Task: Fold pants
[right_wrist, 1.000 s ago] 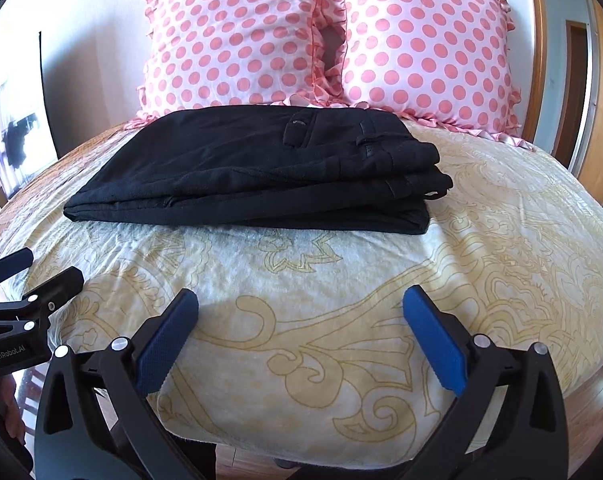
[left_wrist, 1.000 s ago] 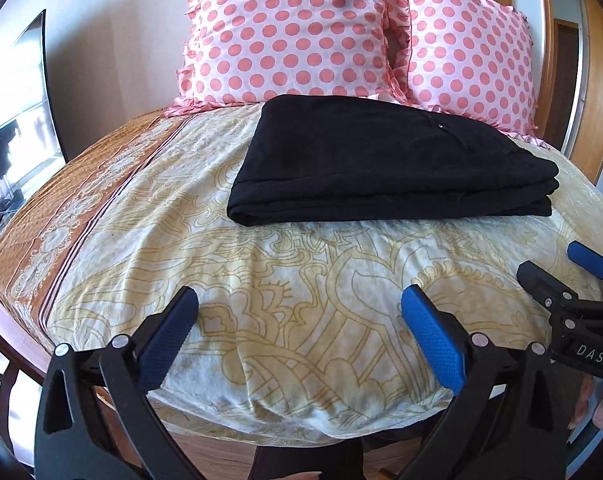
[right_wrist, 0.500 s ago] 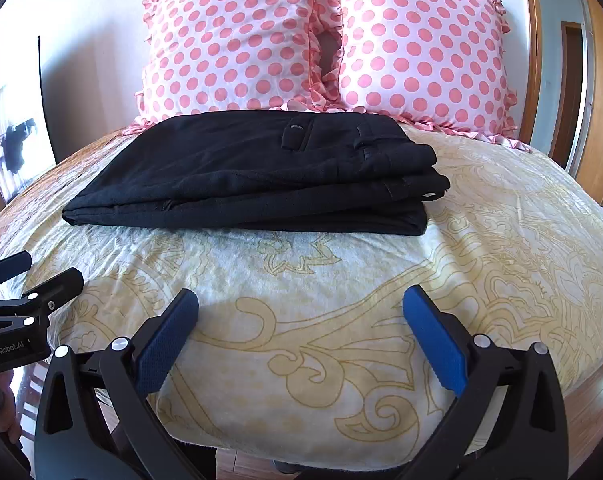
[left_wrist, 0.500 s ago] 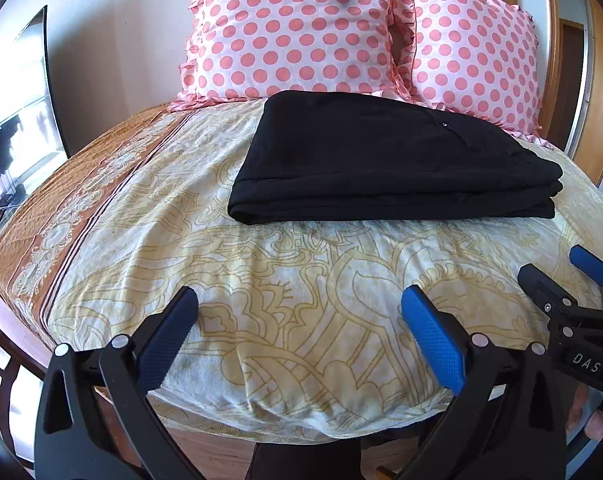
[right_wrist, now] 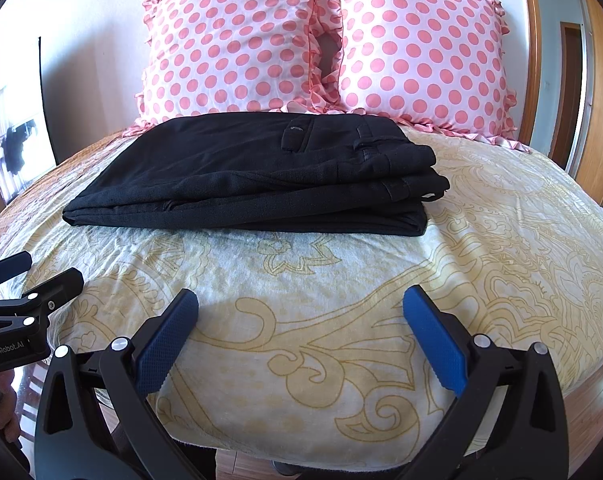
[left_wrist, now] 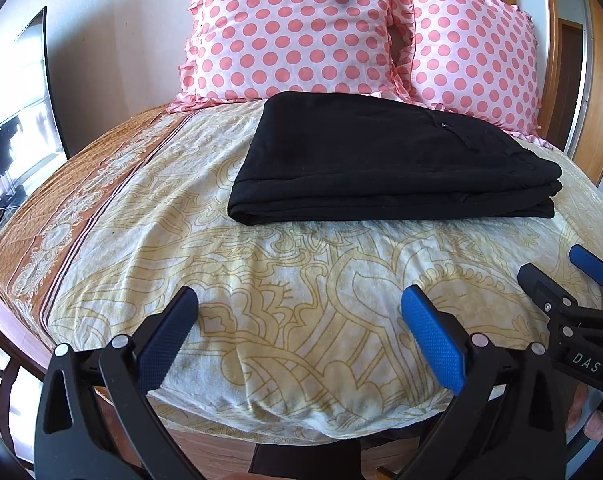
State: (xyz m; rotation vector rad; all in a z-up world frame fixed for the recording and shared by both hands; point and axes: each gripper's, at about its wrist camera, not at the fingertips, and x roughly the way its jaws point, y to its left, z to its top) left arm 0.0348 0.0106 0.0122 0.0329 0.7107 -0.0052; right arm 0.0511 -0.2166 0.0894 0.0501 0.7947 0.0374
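The black pants (left_wrist: 385, 160) lie folded in a flat stack on the yellow patterned bedspread (left_wrist: 301, 276), in front of the pillows. They also show in the right wrist view (right_wrist: 261, 184), waistband and pocket on top at the right. My left gripper (left_wrist: 299, 332) is open and empty, held above the bed's near edge, well short of the pants. My right gripper (right_wrist: 301, 332) is open and empty too, at the same distance. Each gripper shows at the edge of the other's view.
Two pink polka-dot pillows (right_wrist: 325, 48) stand against the headboard behind the pants. The bedspread has an orange border (left_wrist: 61, 208) at the left. A window (left_wrist: 13, 120) is on the left wall, a wooden door frame (right_wrist: 597, 92) on the right.
Both grippers have lowered and tilted slightly, so the pants and pillows sit a little higher and nearer in view. The pants have not moved.
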